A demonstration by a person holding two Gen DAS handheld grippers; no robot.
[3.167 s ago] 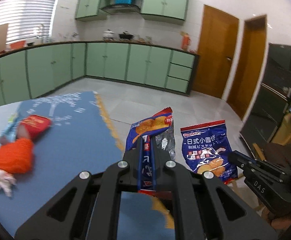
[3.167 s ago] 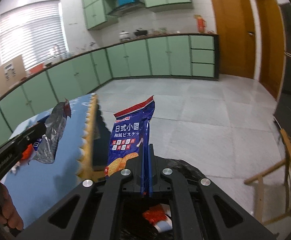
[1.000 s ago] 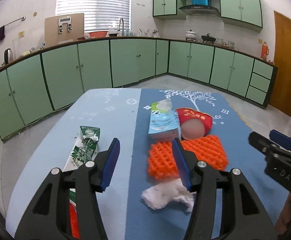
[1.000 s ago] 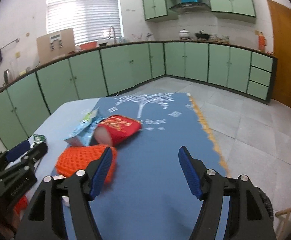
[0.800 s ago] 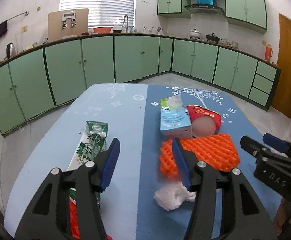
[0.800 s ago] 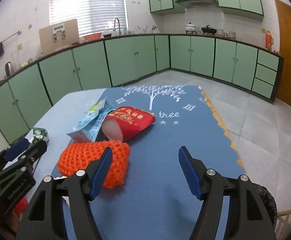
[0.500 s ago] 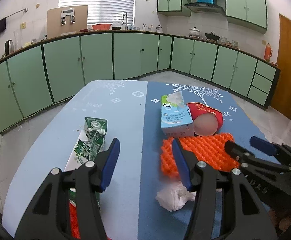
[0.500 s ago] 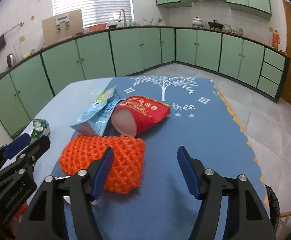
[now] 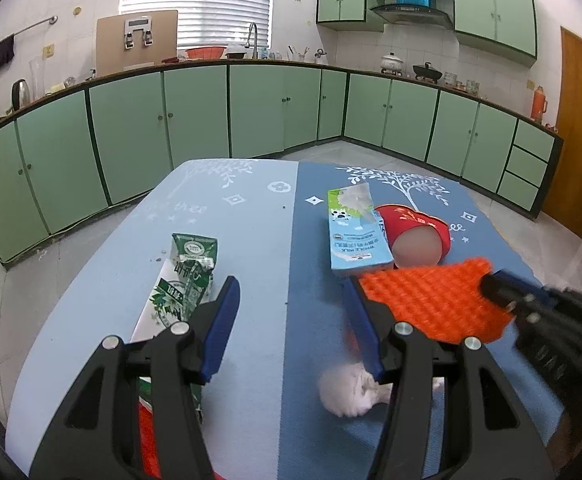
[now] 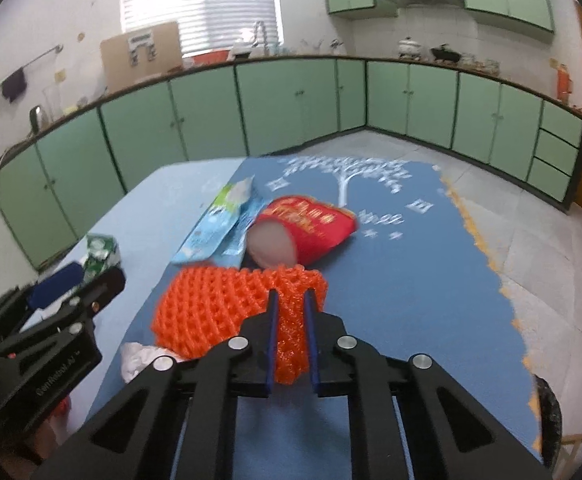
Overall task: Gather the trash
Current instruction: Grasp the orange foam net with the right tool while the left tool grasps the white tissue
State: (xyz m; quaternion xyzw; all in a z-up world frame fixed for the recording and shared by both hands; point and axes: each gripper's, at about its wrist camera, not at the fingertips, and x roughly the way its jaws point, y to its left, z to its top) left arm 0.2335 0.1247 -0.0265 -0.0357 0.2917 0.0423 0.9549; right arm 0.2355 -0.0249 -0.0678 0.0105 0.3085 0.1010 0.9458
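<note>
Gripping one orange foam net [image 10: 227, 304] at its near edge: right tool [image 10: 289, 316], blue pads clenched on the soft open mesh, net partly raised off the desk [image 10: 411, 288]. Hovering released, jaws wide apart: left tool [image 9: 291, 320]. Lying on the desk's blue cloth: two flattened milk cartons, one light blue [image 9: 355, 236], one green [image 9: 183, 280]; one red paper cup [image 9: 415, 236] on its side, touching the blue carton; one crumpled white tissue [image 9: 351, 388] beside the net.

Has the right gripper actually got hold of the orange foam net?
Touching. In the right wrist view the right gripper has both blue pads pressed into the orange foam net, which bunches up between them.
</note>
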